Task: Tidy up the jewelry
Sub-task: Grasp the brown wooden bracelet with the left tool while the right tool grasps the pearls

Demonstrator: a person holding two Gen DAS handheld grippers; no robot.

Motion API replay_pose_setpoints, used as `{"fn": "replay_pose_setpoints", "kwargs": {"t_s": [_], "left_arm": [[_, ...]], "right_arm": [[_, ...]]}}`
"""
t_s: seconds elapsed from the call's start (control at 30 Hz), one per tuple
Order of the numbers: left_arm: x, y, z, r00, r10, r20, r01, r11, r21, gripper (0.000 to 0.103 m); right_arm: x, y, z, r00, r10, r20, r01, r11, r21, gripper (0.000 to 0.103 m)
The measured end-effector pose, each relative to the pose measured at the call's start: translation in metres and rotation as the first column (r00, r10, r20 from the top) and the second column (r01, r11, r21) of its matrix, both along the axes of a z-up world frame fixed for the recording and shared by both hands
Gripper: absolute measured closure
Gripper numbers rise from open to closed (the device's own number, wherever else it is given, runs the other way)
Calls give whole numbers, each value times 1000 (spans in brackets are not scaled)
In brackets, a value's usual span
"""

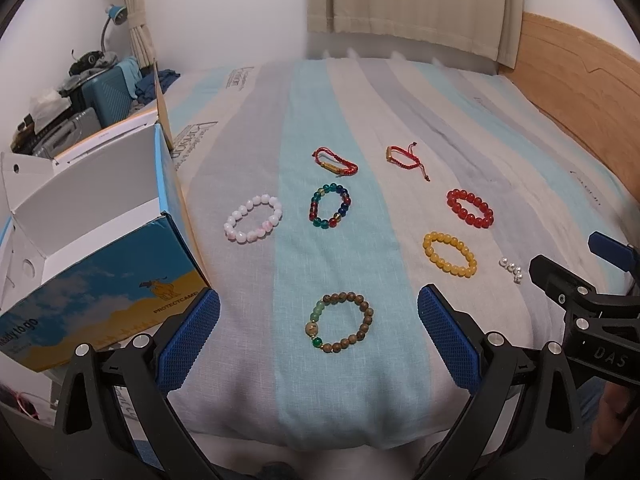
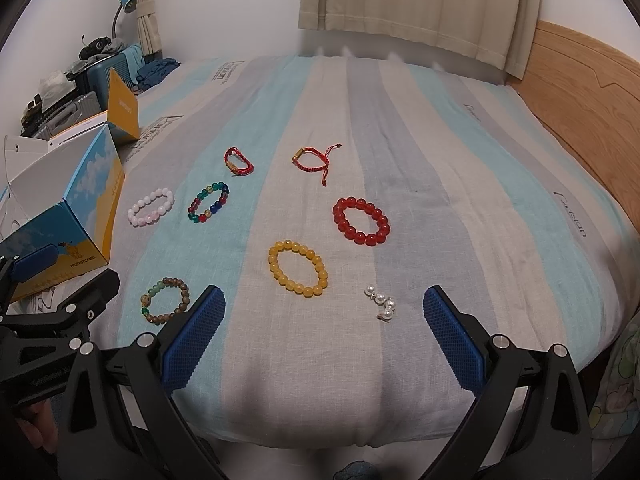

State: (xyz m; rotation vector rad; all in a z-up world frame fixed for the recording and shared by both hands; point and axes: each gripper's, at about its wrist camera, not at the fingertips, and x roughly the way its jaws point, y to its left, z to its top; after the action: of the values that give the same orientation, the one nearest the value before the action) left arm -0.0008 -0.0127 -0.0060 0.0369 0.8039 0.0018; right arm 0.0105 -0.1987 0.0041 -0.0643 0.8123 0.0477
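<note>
Left wrist view: open shoe box (image 1: 100,216) at left, brown wooden bracelet (image 1: 343,322) lying on the bed (image 1: 360,400) between the left gripper (image 1: 319,332)'s wide-released, empty jaws. Pinch one beaded side. Right gripper (image 2: 324,330) hovers released beside the pearl earrings (image 2: 382,303).

A striped bed (image 2: 360,128) with wooden headboard (image 2: 580,80), beige curtains (image 2: 400,4), white walls.

"PROTECTCAMEL" on cardboard box (image 1: 120,292)
</note>
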Motion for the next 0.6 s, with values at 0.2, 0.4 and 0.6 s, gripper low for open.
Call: {"fn": "replay_pose_setpoints", "kwargs": {"t_s": [0.2, 0.4, 0.6], "left_arm": [[13, -3, -12, 999, -29, -32, 28, 1000, -7, 6], [36, -12, -43, 992, -81, -101, 80, 997, -18, 6], [63, -14, -81, 979, -90, -181, 88, 996, -15, 7]], "right_arm": [[14, -12, -2, 1000, -13, -14, 12, 999, -32, 7], [45, -43, -22, 994, -37, -99, 34, 999, -31, 8], [71, -57, -64, 970, -7, -242, -2, 999, -36, 20]]}}
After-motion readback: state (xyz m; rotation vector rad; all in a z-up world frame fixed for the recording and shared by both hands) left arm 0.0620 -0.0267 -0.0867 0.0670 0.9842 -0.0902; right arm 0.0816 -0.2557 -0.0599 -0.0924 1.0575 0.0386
